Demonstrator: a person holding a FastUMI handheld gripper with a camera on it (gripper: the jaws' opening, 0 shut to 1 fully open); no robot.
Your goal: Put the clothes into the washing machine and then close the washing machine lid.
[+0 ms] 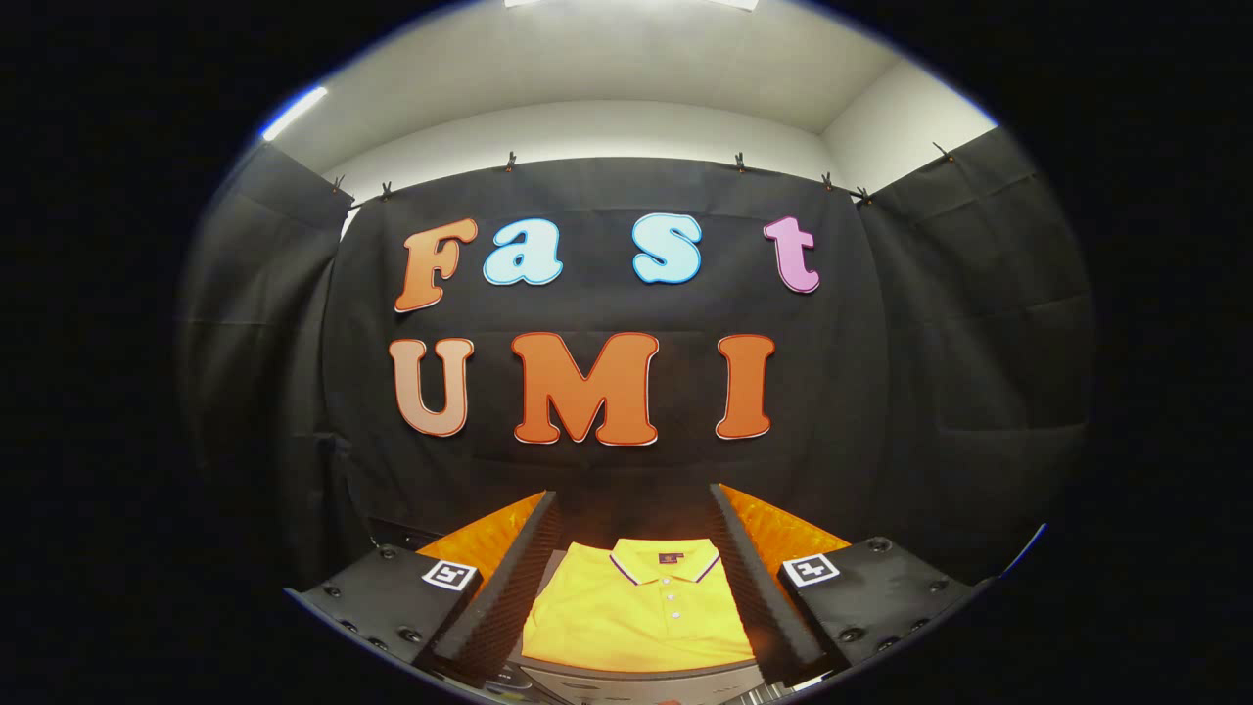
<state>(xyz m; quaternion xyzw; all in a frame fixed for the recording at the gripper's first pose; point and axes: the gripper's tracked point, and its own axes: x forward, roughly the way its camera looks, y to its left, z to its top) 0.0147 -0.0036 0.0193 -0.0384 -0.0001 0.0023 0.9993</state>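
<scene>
Yellow fabric is showing in the lower centre of the frame: a folded polo shirt (641, 607), collar facing the black cloth wall (607, 460), is lying flat on a grey surface (636, 678). The gripper (636, 548) is pointing level at that wall, its fingers (499, 587) spread wide apart, flanking the shirt on either side and gripping nothing.

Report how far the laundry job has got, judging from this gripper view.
Nothing looks done yet. The folded yellow polo shirt lies flat on a grey surface, seen between the fingers of the open gripper, which do not press on it. In hand: lining up for the grab. Left: gripping the shirt, putting it into the washing machine, closing the lid.
</scene>
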